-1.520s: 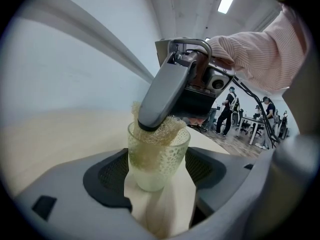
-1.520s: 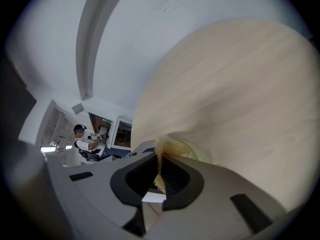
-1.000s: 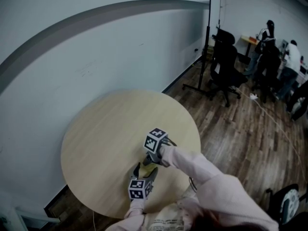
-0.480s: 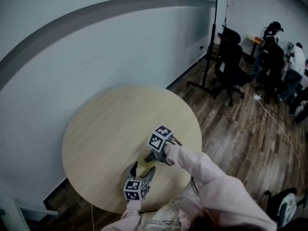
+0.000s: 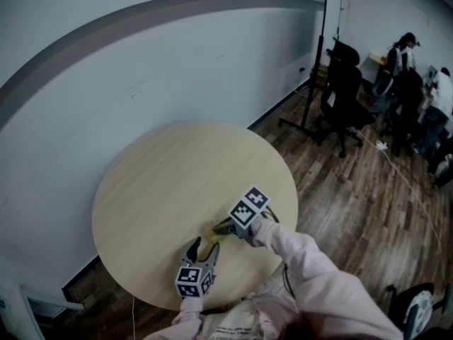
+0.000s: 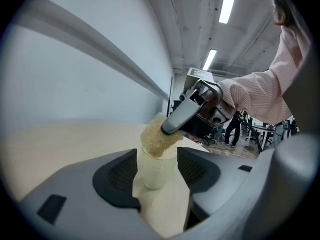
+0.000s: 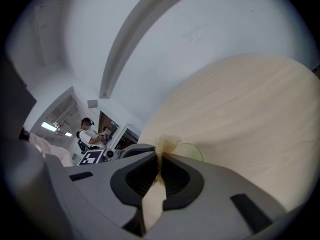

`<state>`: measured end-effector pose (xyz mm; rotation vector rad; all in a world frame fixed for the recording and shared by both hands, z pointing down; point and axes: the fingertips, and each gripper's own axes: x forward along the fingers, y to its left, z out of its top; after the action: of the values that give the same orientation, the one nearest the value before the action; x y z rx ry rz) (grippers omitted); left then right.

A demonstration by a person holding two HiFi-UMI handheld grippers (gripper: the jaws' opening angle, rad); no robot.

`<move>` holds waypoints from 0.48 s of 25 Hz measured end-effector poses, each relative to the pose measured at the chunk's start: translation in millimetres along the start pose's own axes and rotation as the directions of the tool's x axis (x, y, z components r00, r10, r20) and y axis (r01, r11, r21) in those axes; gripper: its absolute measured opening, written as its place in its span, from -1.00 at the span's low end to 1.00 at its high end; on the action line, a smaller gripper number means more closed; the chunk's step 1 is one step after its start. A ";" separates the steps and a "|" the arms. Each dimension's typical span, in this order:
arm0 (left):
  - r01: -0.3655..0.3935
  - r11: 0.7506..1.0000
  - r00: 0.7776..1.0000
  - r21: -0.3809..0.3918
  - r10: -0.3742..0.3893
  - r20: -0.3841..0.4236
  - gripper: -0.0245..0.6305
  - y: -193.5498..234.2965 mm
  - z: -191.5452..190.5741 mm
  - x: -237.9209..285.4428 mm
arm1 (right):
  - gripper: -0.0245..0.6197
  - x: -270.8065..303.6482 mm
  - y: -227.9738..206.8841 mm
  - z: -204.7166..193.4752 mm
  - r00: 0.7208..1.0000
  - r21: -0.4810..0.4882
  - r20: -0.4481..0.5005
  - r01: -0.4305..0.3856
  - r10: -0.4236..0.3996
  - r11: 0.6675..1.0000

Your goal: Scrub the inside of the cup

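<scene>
A small translucent pale-yellow cup (image 6: 156,173) stands upright on the round wooden table (image 5: 163,183) near its front edge. My left gripper (image 6: 156,166) has the cup between its jaws, which are closing; a thin gap still shows beside the left pad. From above, my right gripper (image 6: 169,129) is shut on a yellow sponge (image 6: 156,138) whose lower end sits in the cup's mouth. The right gripper view shows the sponge (image 7: 164,145) pinched at the jaw tips of the right gripper (image 7: 160,156), with the cup rim (image 7: 192,153) just beyond. The head view shows both the left gripper (image 5: 202,250) and the right gripper (image 5: 221,227) over the cup (image 5: 217,239).
The grey wall (image 5: 141,69) curves behind the table. Office chairs (image 5: 343,94), a tall stand (image 5: 322,55) and several people (image 5: 410,76) are at the far right on the wooden floor (image 5: 354,204).
The left gripper's jaws have narrowed around the cup. The right gripper with the sponge has shifted a little right and toward me.
</scene>
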<state>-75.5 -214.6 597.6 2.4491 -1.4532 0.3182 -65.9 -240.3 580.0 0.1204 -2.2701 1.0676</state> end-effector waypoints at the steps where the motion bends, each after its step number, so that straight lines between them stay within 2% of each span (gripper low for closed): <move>1: 0.000 1.000 1.000 0.006 0.000 0.000 -0.21 -0.8 2.2 -1.6 | -0.83 -3.3 2.1 0.7 0.999 -0.017 0.036 -0.003 0.004 1.000; 6: 0.009 1.000 1.000 0.010 -0.009 0.011 -0.52 -4.2 14.6 -8.0 | -0.83 -20.2 14.6 2.4 0.971 -0.093 0.235 -0.013 0.034 0.996; 8: 0.015 1.000 1.000 0.012 -0.015 0.016 -0.72 -6.0 19.6 -11.0 | -0.84 -28.3 21.2 3.8 0.947 -0.149 0.318 0.011 0.038 0.989; 12: 0.029 0.999 0.999 0.013 -0.030 0.031 -0.85 -8.4 26.6 -14.9 | -0.83 -36.7 31.1 4.1 0.887 -0.213 0.459 0.058 0.048 0.975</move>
<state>-73.8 -207.7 566.7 2.4937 -1.4304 0.2856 -48.6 -228.8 536.4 0.3188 -2.7997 0.8365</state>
